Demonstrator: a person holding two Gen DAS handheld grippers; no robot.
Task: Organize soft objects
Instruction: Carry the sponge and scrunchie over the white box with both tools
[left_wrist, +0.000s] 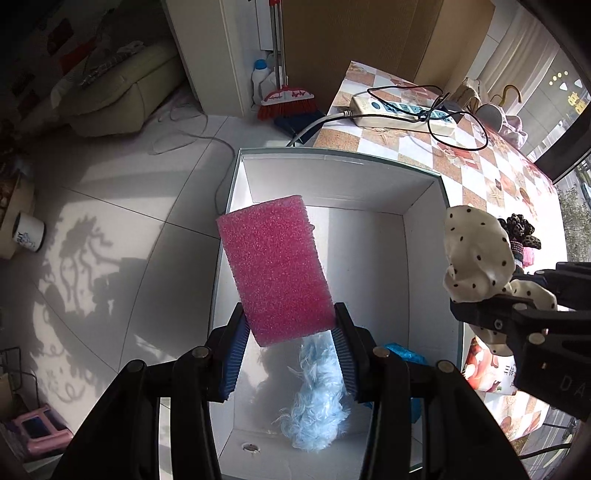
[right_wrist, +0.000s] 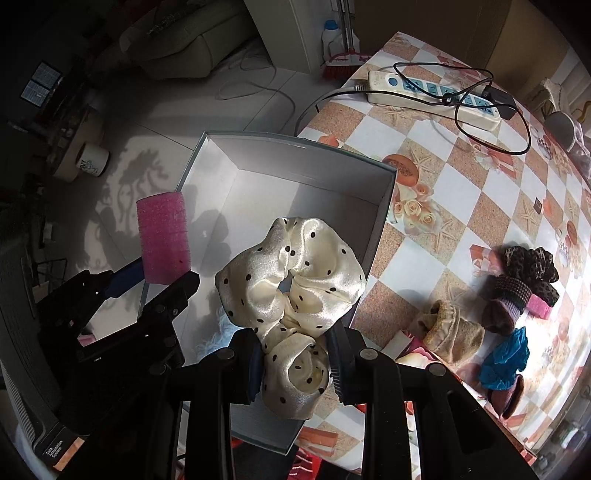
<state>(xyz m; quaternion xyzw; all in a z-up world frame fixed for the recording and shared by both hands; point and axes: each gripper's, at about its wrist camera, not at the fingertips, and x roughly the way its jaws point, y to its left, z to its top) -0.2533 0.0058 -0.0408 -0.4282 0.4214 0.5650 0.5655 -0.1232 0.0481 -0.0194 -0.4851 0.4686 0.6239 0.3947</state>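
Two soft items are held above the white box (left_wrist: 421, 229): a porous pink sponge block (left_wrist: 275, 266) clamped in the left gripper (left_wrist: 290, 347), a glossy dotted satin scrunchie (right_wrist: 291, 291) pinched in the right gripper (right_wrist: 295, 363). Release into the box, beside the fluffy blue piece (left_wrist: 314, 398), seems due next.

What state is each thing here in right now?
Sponge: gripped by the left gripper, above the box.
Scrunchie: gripped by the right gripper.
Box: open, blue fluff inside.
Socks: loose on the table.
Power strip: on the table, adapter plugged in.
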